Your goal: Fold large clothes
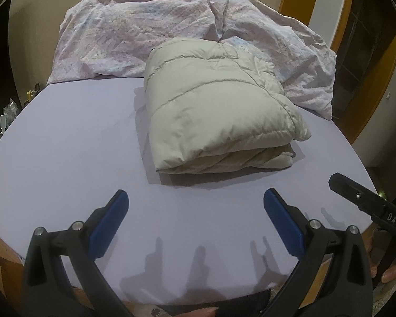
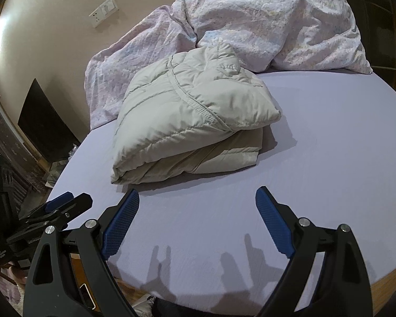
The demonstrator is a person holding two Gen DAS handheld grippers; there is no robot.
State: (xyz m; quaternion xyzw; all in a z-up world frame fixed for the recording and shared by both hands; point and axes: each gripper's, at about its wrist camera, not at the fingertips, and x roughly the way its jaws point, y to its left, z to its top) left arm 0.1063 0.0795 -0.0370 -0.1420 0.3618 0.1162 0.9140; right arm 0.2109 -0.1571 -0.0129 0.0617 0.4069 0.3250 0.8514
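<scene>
Both grippers hang over the near edge of the bed [image 1: 66, 145], and nothing is in either one. The left gripper [image 1: 196, 202] has its fingers spread wide with only bare sheet between them. Same story on the right gripper [image 2: 197, 200]: blue pads far apart, empty.

Ahead of both sets of fingers, well clear of the tips, sits the jacket [image 1: 219, 105], a pale puffy one, already doubled into a thick bundle. From the left fingers it lies straight ahead and a touch to the right; from the right fingers, ahead and to the left. Beyond it, a crumpled duvet [image 1: 145, 31] is bunched against the wall, touching the far end of the jacket.

By the look of it the folding is done or nearly done, and this looks like a pull-back or a check. The top layer sits skewed over the lower ones, one corner jutting toward the right side. If a tidy-up is wanted, the sensible way is to come in low from both sides, press the bulging top flat, and square that corner over the layers under it. Puffy fill springs back, so a firm, slow press beats a quick pinch. Keep the fingers off the duvet behind.
</scene>
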